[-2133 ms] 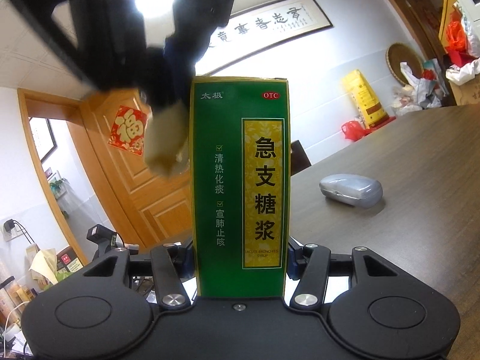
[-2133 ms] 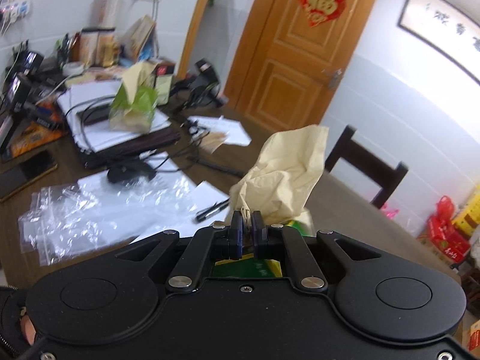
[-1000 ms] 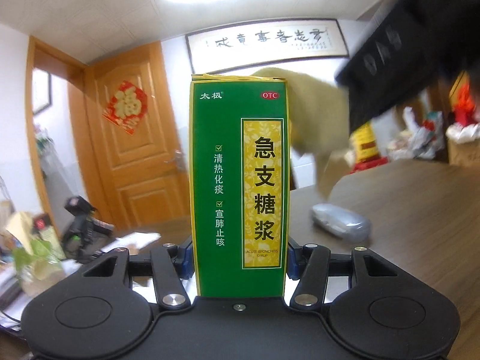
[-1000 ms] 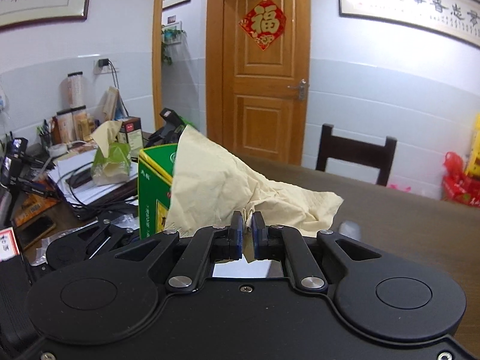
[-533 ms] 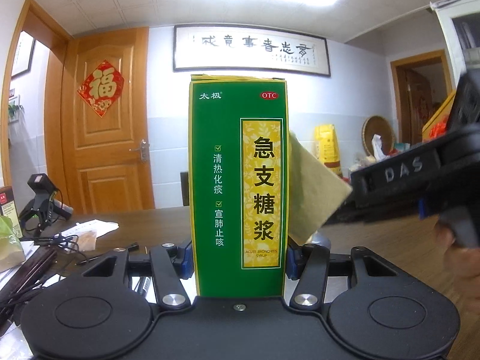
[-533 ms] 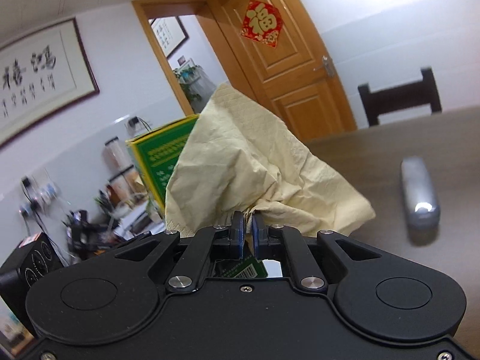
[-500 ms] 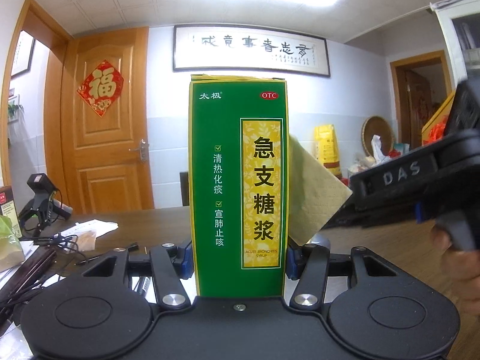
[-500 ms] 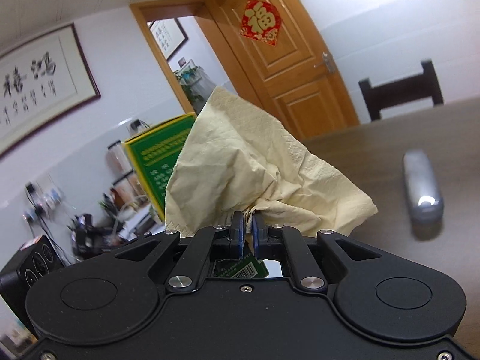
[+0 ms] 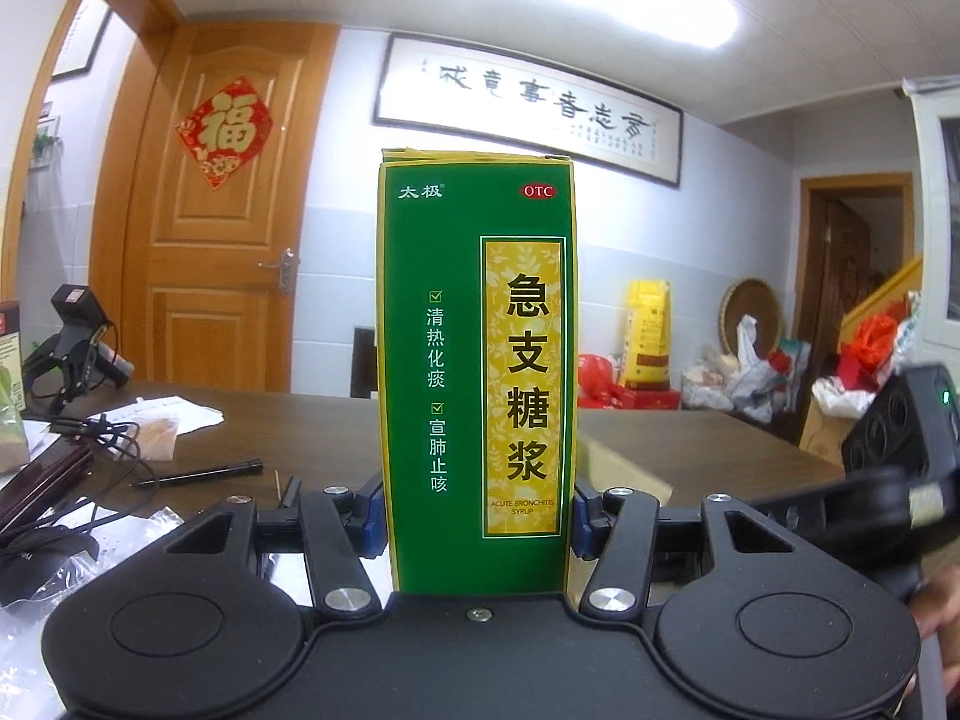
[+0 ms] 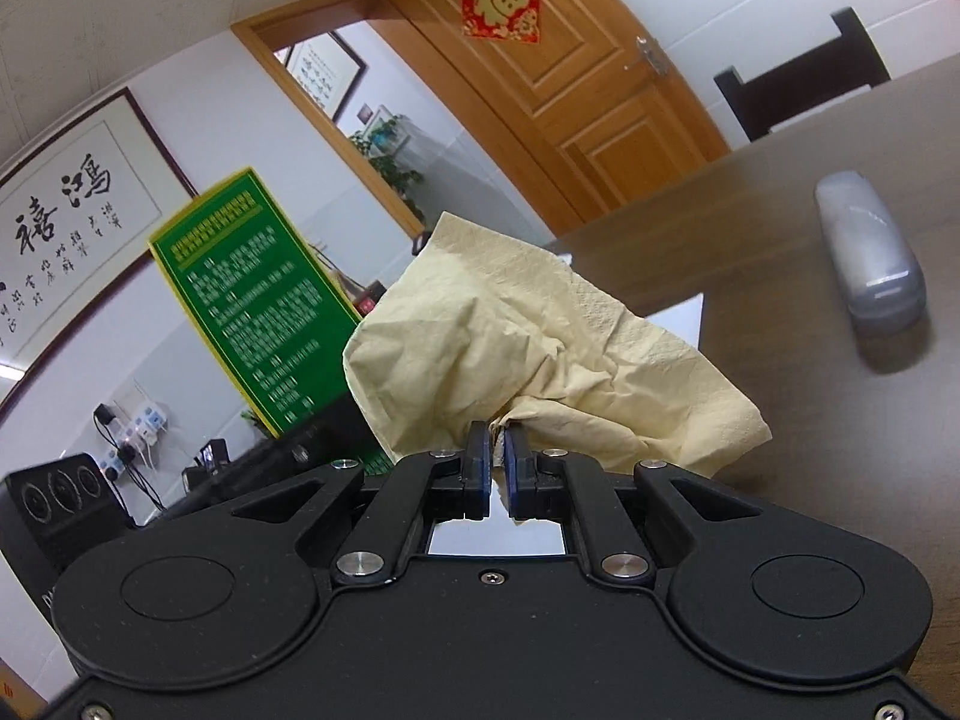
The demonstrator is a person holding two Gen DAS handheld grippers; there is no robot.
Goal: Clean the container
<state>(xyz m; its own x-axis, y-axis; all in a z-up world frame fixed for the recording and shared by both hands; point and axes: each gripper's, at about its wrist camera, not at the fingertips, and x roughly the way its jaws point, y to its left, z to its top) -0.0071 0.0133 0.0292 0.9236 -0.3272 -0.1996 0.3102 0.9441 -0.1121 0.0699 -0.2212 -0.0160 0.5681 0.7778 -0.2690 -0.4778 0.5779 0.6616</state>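
Observation:
My left gripper (image 9: 474, 516) is shut on a tall green and yellow syrup box (image 9: 477, 360) and holds it upright above the table. The box also shows in the right wrist view (image 10: 258, 300), tilted, to the left of the tissue. My right gripper (image 10: 495, 450) is shut on a crumpled beige tissue (image 10: 540, 354), which hangs just right of the box; I cannot tell whether they touch. The right gripper shows blurred at the left wrist view's right edge (image 9: 888, 480).
A brown wooden table (image 9: 690, 444) lies below. A grey glasses case (image 10: 870, 252) rests on it to the right. Pen (image 9: 198, 473), cables, papers and plastic bags lie at the left. A dark chair (image 10: 798, 84) stands behind the table.
The right gripper with the tissue has dropped lower and to the right, off the box's side; the tissue is now hidden in the left wrist view. The left gripper still holds the box.

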